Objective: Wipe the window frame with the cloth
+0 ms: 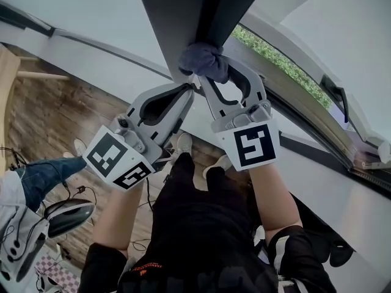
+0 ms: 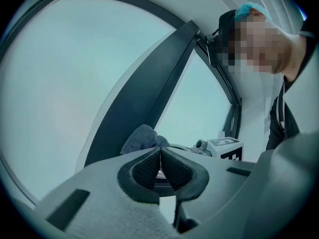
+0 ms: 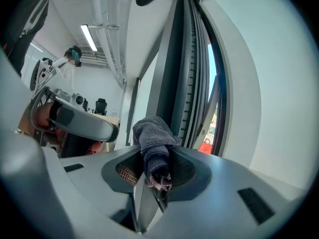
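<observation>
Head view: right claw holds cloth at window frame; shirt print unreadable.

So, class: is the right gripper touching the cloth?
Touching. In the right gripper view, the right gripper has its jaws shut on the cloth.

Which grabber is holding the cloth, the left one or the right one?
The right gripper: its fingers pinch the grey cloth at the dark window frame. The left gripper has its fingers shut together on nothing.
</observation>
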{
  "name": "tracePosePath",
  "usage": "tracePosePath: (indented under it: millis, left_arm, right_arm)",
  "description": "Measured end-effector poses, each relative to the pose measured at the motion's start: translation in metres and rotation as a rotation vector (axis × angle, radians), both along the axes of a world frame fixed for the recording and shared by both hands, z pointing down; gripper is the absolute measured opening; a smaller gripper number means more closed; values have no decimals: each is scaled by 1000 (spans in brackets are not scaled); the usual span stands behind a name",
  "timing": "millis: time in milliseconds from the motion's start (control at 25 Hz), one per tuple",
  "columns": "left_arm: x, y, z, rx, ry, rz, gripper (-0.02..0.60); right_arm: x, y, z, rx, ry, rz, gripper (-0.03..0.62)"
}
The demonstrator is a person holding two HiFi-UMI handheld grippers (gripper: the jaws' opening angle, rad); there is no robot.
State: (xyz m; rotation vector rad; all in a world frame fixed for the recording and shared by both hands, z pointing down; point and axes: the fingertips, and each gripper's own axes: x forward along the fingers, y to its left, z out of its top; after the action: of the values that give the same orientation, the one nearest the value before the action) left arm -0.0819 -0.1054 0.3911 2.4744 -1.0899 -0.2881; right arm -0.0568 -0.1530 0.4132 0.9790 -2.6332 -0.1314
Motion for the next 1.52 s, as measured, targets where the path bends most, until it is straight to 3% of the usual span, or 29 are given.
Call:
tracePosePath:
  millis: [560,1080,1280,1520]
  left_arm:
    - [-3,-3,23,-38,3,7,21]
    - [-4,-2,34,-56,0,12,21]
    - [-2,3,20,-34,-5,18,21]
    - [6,5,-28,60,-7,27,21]
  right_arm:
    - [3,2,64,-141,2,40,124]
    - [11,0,93,-204,17,73,124]
    - [15,6,68,-165,-13,66,124]
    - [27,12,-10,-52,-80,57,124]
